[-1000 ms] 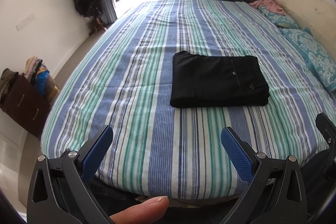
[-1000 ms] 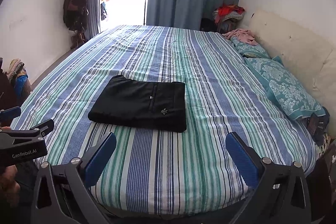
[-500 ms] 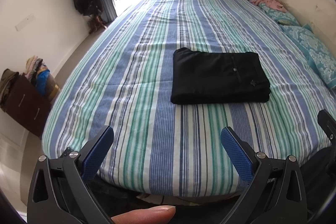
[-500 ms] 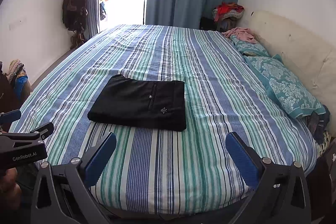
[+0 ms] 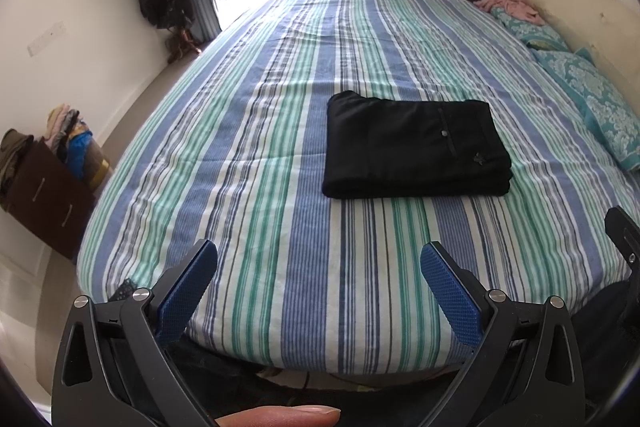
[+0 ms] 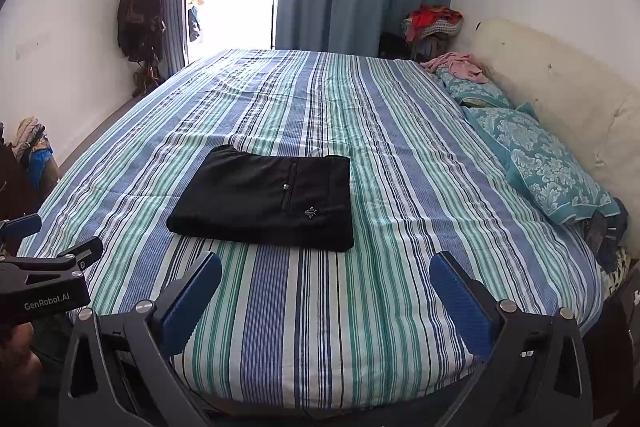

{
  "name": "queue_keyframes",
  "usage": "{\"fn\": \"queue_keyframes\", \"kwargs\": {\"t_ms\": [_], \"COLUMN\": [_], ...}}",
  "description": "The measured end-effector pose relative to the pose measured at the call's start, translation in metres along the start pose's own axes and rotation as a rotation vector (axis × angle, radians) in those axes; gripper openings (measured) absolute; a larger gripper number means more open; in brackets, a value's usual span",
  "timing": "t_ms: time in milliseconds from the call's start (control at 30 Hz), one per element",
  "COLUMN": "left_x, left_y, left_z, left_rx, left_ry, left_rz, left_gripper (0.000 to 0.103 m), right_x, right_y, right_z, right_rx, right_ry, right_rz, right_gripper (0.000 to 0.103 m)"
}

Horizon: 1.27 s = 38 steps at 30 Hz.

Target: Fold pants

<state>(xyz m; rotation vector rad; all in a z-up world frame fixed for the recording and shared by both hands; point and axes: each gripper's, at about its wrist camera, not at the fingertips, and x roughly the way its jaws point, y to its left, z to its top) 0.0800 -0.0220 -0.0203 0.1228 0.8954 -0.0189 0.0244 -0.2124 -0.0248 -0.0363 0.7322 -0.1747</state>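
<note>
The black pants (image 5: 416, 149) lie folded in a neat rectangle on the striped bed (image 5: 280, 155); they also show in the right wrist view (image 6: 266, 197). My left gripper (image 5: 318, 259) is open and empty, held back over the bed's near edge, well short of the pants. My right gripper (image 6: 326, 269) is open and empty too, just short of the pants' near edge. The left gripper's body shows at the left of the right wrist view (image 6: 48, 287).
Teal patterned pillows (image 6: 548, 167) and a cream headboard (image 6: 560, 83) line the right side. A pink garment (image 6: 460, 63) lies at the far right corner. A brown box of clothes (image 5: 44, 183) stands on the floor left. Coats (image 6: 140, 3) hang by the doorway.
Both grippers have drawn back slightly from the bed, still open. The folded pants have not moved.
</note>
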Motion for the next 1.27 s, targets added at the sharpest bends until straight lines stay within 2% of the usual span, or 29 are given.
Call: {"fn": "queue_keyframes", "kwargs": {"t_ms": [1033,1167,1267], "left_x": [0.0014,-0.0009,-0.0032], "left_y": [-0.0002,0.0016,0.0008], "left_z": [-0.0004,-0.0013,-0.0009], "left_rx": [0.011,-0.006,0.0], "left_ry": [0.0,-0.011,-0.025], "left_rz": [0.01,-0.022,-0.02], "left_gripper": [0.102,0.102,0.102], "right_x": [-0.0015,-0.0011,0.0007], "right_y": [0.0014,0.0019,0.0034], "right_z": [0.0001,0.0,-0.0004], "right_rx": [0.003,0.003,0.002], "right_ry": [0.009,0.009,0.016], "right_rz": [0.009,0.007,0.008], "right_gripper": [0.103,0.103,0.103]}}
